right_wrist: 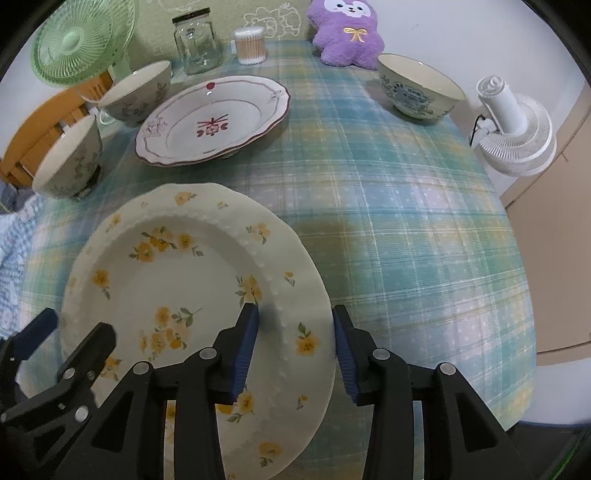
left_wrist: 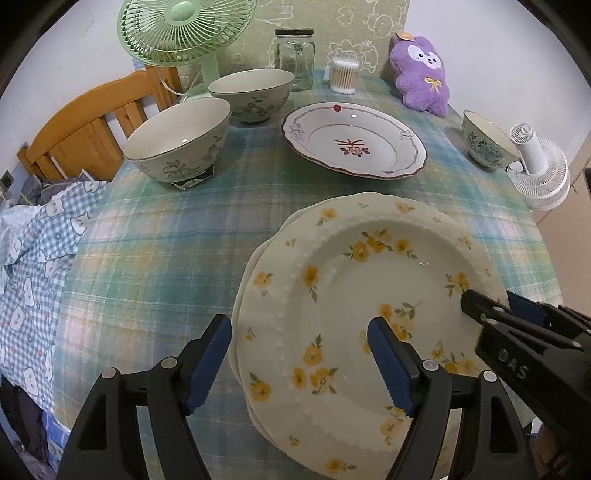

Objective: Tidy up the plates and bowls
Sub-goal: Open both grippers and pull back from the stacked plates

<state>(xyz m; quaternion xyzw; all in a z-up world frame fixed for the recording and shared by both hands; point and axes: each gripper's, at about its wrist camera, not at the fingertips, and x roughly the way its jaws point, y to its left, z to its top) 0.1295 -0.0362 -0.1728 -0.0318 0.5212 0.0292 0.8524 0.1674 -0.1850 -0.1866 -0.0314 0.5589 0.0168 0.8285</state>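
Note:
A cream plate with yellow flowers [left_wrist: 354,295] [right_wrist: 192,280] lies on another like it at the table's near edge. My left gripper [left_wrist: 299,354] is open, its fingers straddling the plate's left rim. My right gripper [right_wrist: 295,347] is open, its fingers straddling the right rim; it also shows in the left wrist view [left_wrist: 517,332]. A white plate with red pattern [left_wrist: 354,140] [right_wrist: 214,122] sits farther back. Two grey leaf-pattern bowls [left_wrist: 177,144] [left_wrist: 255,92] stand at the back left. A small blue-pattern bowl [left_wrist: 487,140] [right_wrist: 417,85] stands at the right.
A green fan [left_wrist: 181,33], a glass jar [left_wrist: 295,55], a cotton swab box [left_wrist: 343,75] and a purple plush [left_wrist: 421,74] line the table's back. A white fan [left_wrist: 539,170] stands off the right edge. A wooden chair [left_wrist: 85,125] and checked cloth [left_wrist: 33,266] are at left.

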